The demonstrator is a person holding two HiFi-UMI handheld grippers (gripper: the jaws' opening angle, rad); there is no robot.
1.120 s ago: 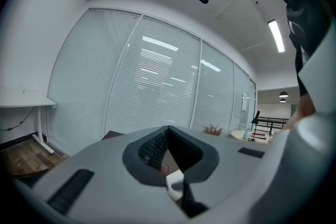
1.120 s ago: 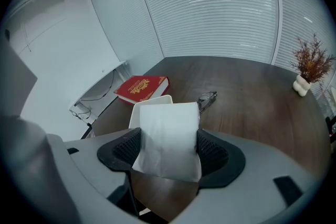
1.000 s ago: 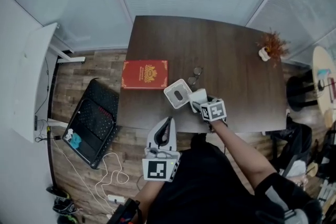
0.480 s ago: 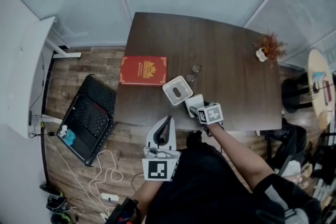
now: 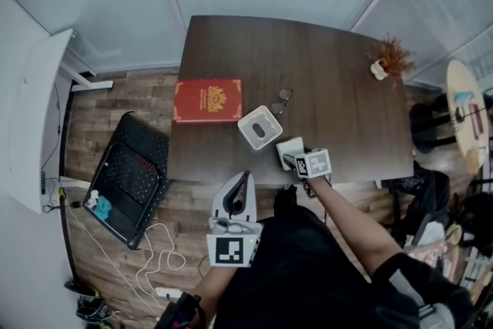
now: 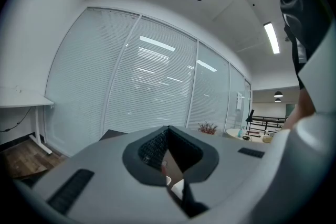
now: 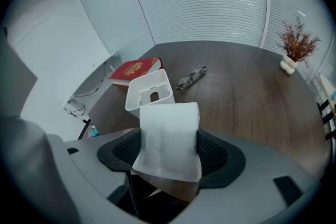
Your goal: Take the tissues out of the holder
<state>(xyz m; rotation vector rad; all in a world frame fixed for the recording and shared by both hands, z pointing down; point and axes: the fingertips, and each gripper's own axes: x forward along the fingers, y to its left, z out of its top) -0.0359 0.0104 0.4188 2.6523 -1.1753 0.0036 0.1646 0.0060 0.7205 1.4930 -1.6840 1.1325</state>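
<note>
**Tissue clear of the holder, clamped in the right tongs**

The right gripper (image 5: 295, 159) (image 7: 169, 150) is closed on a white tissue (image 5: 290, 149) (image 7: 169, 134). Its ribbed black pads (image 7: 214, 153) press the sheet from both sides. The tissue is a soft folded rectangle with a crease down its middle, and it stands up out of the jaws. A second ago it lay against the holder's side. Now it is apart from the holder, drawn back towards the table's near edge at 6 o'clock.

The left gripper (image 5: 240, 189) (image 6: 168, 128) hangs off the table at 7 o'clock from the right one, much as it did before. Its jaws meet at the tips with nothing between them. Its grey plastic shell fills the lower half of its own view.

The tissue holder (image 5: 248, 136) (image 7: 137, 93) sits at 10 o'clock from the tissue. It is a white square box with rounded corners and an oval slot in its top. It has stayed put on the dark wood-grain table (image 5: 339, 104) (image 7: 247, 97).

- At 10 o'clock from the holder a red book (image 5: 206, 100) (image 7: 135, 69) with a gold emblem lies flat at the table's left edge.
- At 1 o'clock from the holder rests a pair of thin-framed glasses (image 5: 282, 99) (image 7: 191, 77).
- Towards the table's far right corner, at 2 o'clock, a small white vase of rust-coloured dried sprigs (image 5: 385, 62) (image 7: 294, 50) stands upright.
- On the plank floor, at 8 o'clock from the table, a black folding chair (image 5: 127, 181) lies folded.
</note>
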